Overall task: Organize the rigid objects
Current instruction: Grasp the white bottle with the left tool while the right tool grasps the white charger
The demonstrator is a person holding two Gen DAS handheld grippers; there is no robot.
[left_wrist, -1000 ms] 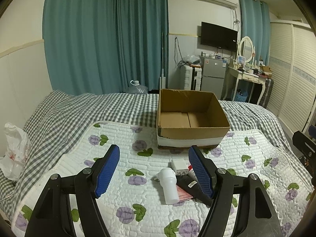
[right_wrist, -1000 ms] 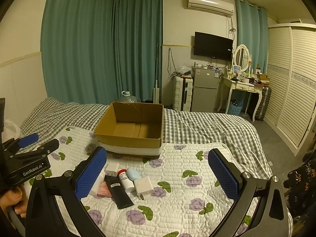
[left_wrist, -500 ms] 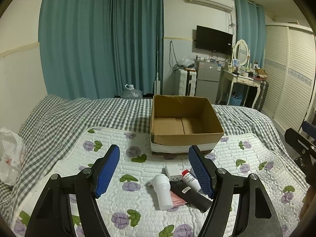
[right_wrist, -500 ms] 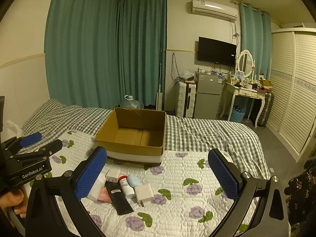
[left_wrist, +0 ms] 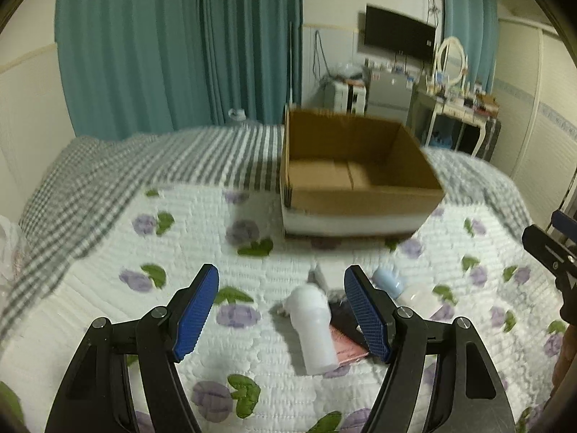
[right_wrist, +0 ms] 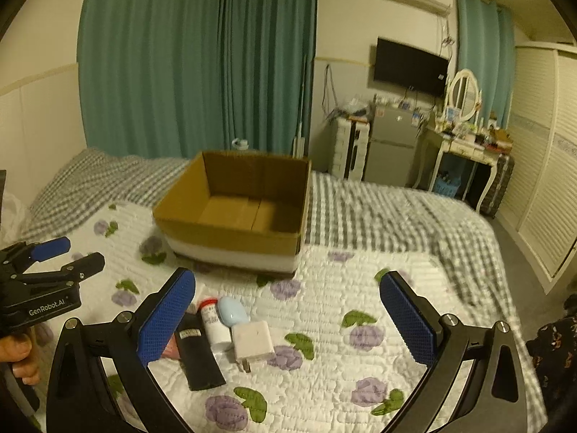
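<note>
While both grippers, left gripper and right gripper, gape empty, we approach the white bottle lying before the cardboard box; next, straddle and close.

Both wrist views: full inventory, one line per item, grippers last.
cardboard box: 1, brown, open and empty, on the bed beyond the small items
white bottle: 1, lying on the quilt
black tube: 1, beside the bottle
red-capped bottle: 1, white, between tube and blue case
blue case: 1, pale, rounded
charger plug: 1, white
quilt: 1, white with floral print
left hand-held gripper: open
right hand-held gripper: open
</note>
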